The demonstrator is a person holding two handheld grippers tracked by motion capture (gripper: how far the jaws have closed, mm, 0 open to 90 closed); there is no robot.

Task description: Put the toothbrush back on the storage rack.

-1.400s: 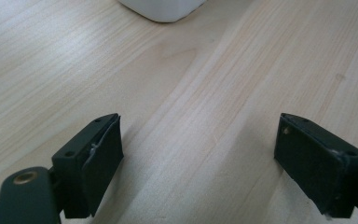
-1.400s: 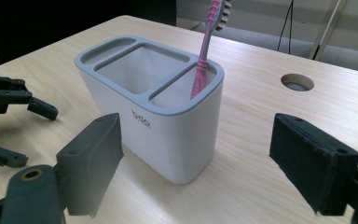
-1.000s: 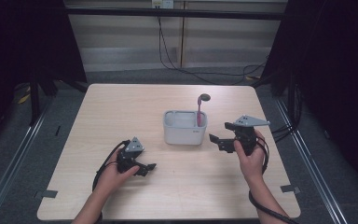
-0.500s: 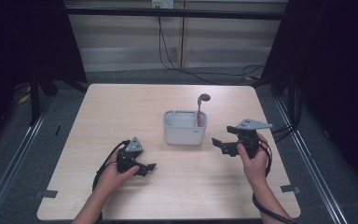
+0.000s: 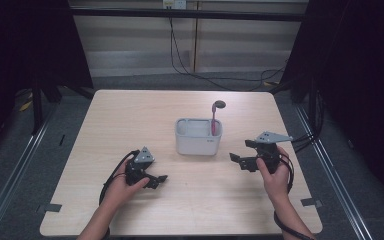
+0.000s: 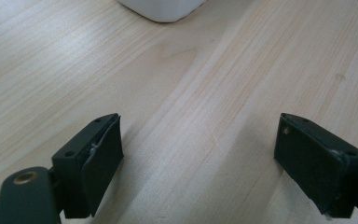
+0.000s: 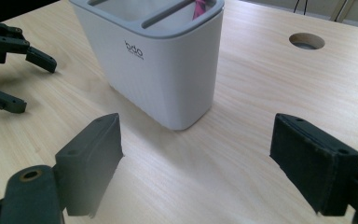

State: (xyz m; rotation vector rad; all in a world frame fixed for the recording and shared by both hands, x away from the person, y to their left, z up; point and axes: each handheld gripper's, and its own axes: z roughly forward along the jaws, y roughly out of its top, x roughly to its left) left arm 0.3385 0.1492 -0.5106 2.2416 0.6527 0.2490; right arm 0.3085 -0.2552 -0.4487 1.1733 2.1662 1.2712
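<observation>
Light wood table, round hole; grey floor; black curtains; cables on back wall.

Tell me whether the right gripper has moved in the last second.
Yes. The right gripper has drifted slightly toward the person and rightward, away from the white holder.

The table is pale wood with fine grain lines. The holder is white with a grey rim, and the brush in it is pink-handled. Both tongs are black.
</observation>
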